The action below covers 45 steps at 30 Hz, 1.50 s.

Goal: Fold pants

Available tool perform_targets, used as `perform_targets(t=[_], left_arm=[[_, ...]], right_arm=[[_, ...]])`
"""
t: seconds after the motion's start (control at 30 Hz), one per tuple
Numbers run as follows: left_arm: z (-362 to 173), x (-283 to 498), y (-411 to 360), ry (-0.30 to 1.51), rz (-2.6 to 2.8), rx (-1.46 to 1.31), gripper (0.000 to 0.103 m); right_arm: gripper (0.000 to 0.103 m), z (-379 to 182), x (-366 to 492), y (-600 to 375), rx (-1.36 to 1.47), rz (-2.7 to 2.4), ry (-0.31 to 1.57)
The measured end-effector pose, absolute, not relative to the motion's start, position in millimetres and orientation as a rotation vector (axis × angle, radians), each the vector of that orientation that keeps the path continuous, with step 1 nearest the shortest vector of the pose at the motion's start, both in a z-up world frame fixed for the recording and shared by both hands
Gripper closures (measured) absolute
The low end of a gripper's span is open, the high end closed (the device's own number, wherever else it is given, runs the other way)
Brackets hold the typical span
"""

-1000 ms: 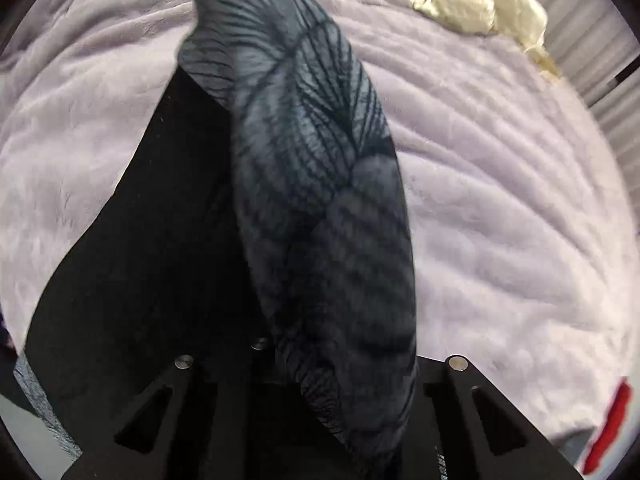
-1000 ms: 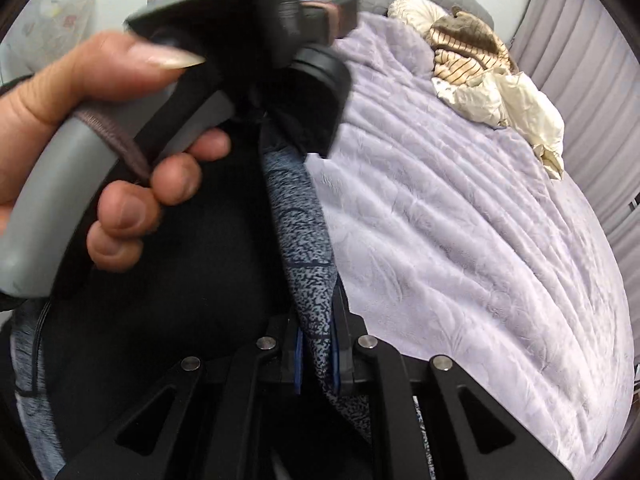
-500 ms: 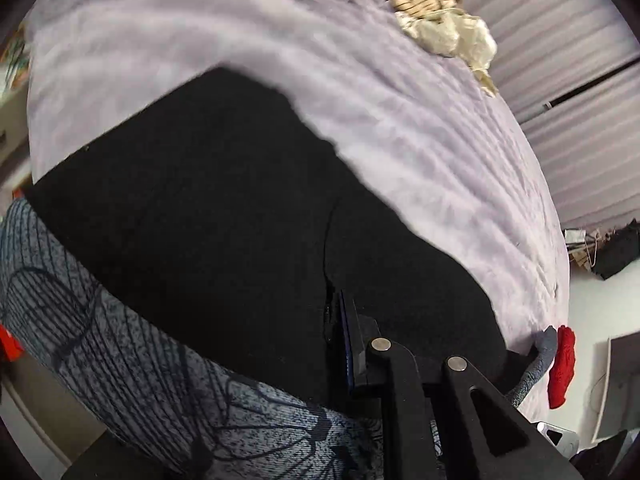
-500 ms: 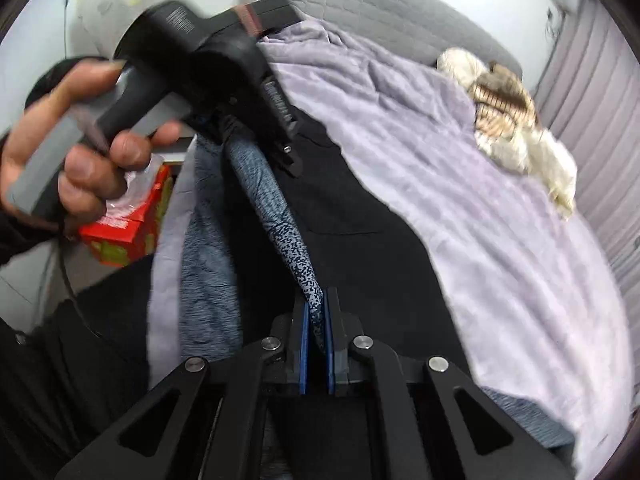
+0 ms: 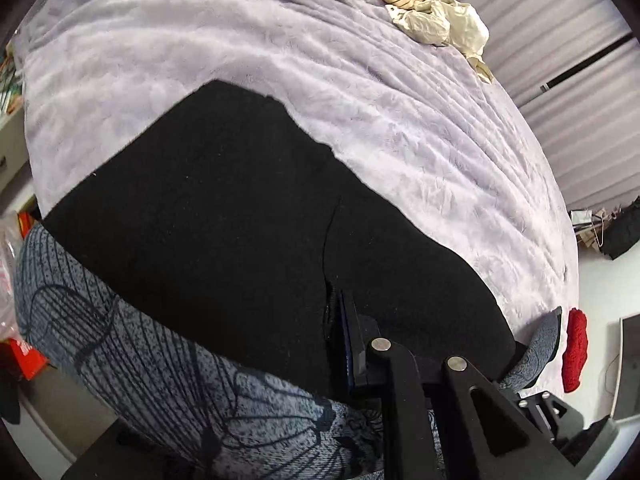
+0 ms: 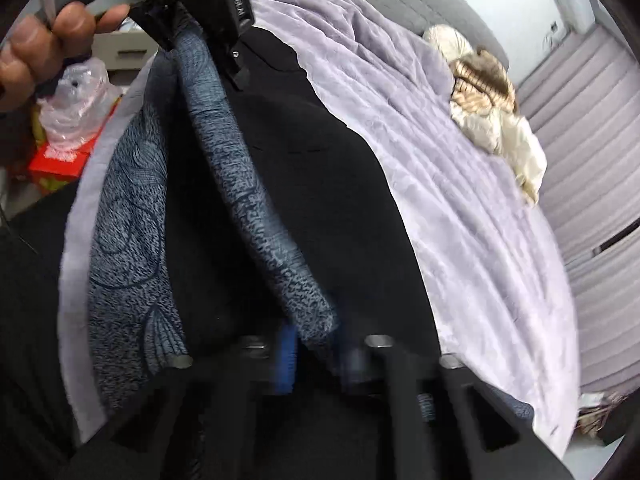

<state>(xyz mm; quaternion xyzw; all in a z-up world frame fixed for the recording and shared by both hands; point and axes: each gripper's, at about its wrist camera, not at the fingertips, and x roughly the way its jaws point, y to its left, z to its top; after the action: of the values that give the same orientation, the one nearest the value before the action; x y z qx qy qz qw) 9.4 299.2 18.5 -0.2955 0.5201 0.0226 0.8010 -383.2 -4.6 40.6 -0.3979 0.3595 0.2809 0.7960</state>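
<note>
The pants (image 5: 220,220) lie spread on the lilac blanket, black side up, with a blue-grey patterned waistband (image 5: 140,352) along their near edge. My left gripper (image 5: 334,320) is shut on a pinch of this fabric; only its right finger (image 5: 352,340) shows, the other is under cloth. In the right wrist view a hand (image 6: 52,44) holds the left gripper (image 6: 238,72) at the top, and the patterned band (image 6: 248,200) runs taut from it down into my right gripper (image 6: 316,344). The right jaws are opening, with the band still between the blue pads.
The bed's lilac blanket (image 5: 400,140) stretches away to the right. A heap of beige and striped clothes (image 6: 492,108) lies near the grey headboard. A red box and a plastic bag (image 6: 72,112) stand left of the bed. A red item (image 5: 576,348) lies on the floor beside it.
The left gripper swung away to the left, stretching the patterned band between both grippers, and the black cloth now lies flat. The right gripper's pads stand slightly wider apart.
</note>
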Motion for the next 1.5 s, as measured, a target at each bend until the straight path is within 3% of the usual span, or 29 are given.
perform_targets(t=[0.13, 0.27, 0.37, 0.47, 0.53, 0.57, 0.63, 0.73, 0.83, 1.0, 1.27, 1.3, 1.4, 1.5], left_arm=[[38, 2, 298, 1.065, 0.065, -0.597, 0.084], [14, 7, 297, 1.12, 0.176, -0.479, 0.053], [-8, 0, 305, 1.137, 0.165, -0.469, 0.05], [3, -20, 317, 1.108, 0.149, -0.467, 0.05], [11, -35, 324, 1.087, 0.146, -0.443, 0.05], [16, -45, 328, 1.071, 0.15, -0.425, 0.05], [23, -56, 326, 1.041, 0.156, -0.411, 0.05], [38, -70, 306, 0.997, 0.209, -0.369, 0.05], [55, -70, 290, 0.955, 0.193, -0.33, 0.05], [68, -51, 222, 0.95, 0.031, -0.226, 0.05], [17, -10, 132, 1.143, -0.096, -0.092, 0.05], [12, -9, 127, 1.146, -0.089, -0.067, 0.044], [9, -12, 119, 1.127, -0.109, -0.017, 0.029], [9, -13, 122, 1.135, -0.12, -0.011, 0.029]], right_arm=[[0.091, 84, -386, 11, -0.815, 0.622, 0.704], [0.092, 80, -407, 37, -0.715, 0.699, 0.764], [0.093, 37, -413, 51, -0.736, 0.689, 0.832], [0.09, 30, -407, 55, -0.704, 0.658, 0.827], [0.071, 40, -413, 44, -0.629, 0.691, 0.851], [0.066, 48, -415, 39, -0.592, 0.718, 0.851], [0.042, 69, -414, 29, -0.529, 0.738, 0.804], [0.026, 93, -398, 14, -0.403, 0.688, 0.746], [0.025, 87, -359, 5, -0.293, 0.533, 0.79], [0.025, 38, -287, -27, -0.133, 0.338, 1.057], [0.017, 88, -215, -123, 0.037, -0.111, 0.891], [0.017, 85, -193, -139, 0.04, -0.186, 0.909], [0.016, 59, -99, -176, 0.061, -0.399, 1.113], [0.018, 15, -32, -194, 0.092, -0.371, 1.348]])
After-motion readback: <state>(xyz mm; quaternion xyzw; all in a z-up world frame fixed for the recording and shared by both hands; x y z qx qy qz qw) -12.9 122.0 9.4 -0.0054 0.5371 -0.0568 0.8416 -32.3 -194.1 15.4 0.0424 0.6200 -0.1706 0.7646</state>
